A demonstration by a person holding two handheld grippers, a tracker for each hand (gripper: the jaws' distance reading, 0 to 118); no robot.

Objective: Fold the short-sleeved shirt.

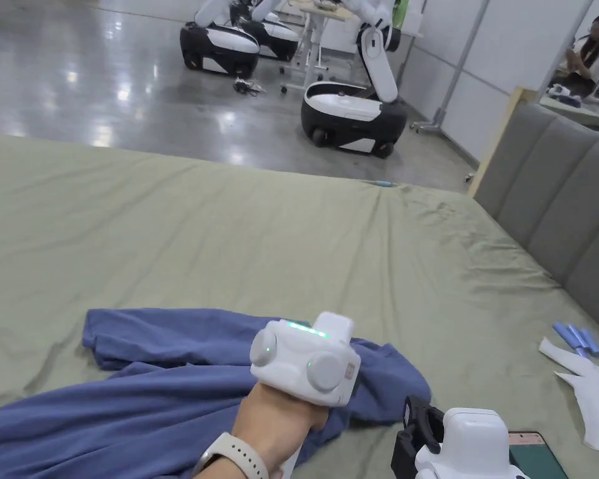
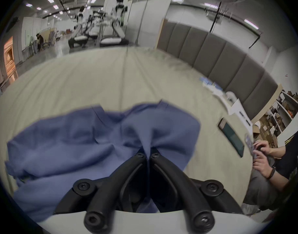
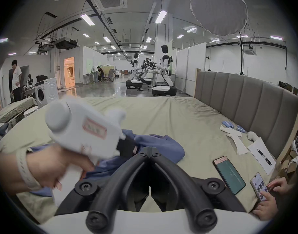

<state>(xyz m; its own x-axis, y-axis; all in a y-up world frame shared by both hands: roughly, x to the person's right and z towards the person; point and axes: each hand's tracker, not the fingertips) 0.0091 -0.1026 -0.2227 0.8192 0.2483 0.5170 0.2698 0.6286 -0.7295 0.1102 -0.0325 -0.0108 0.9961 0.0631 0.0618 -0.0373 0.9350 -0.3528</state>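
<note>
A blue short-sleeved shirt (image 1: 167, 387) lies crumpled on the olive green bed sheet (image 1: 261, 237), near its front edge. A hand with a wristwatch holds the left gripper's white body (image 1: 304, 362) over the shirt's right part. In the left gripper view, my left gripper (image 2: 148, 152) is shut on a pinched ridge of the shirt (image 2: 77, 136), which bunches up towards the jaw tips. My right gripper (image 3: 150, 149) is shut with nothing between its jaws, just in front of the shirt's right edge (image 3: 165, 144). Its white body (image 1: 473, 443) sits at the bottom of the head view.
To the right on the sheet lie a dark phone (image 1: 535, 455), white paper strips (image 1: 588, 387) and blue tubes (image 1: 576, 337). A grey padded headboard (image 1: 560, 199) runs along the right side. Another person's hands hold a phone (image 3: 259, 187) there. Wheeled robots (image 1: 354, 112) stand on the floor beyond.
</note>
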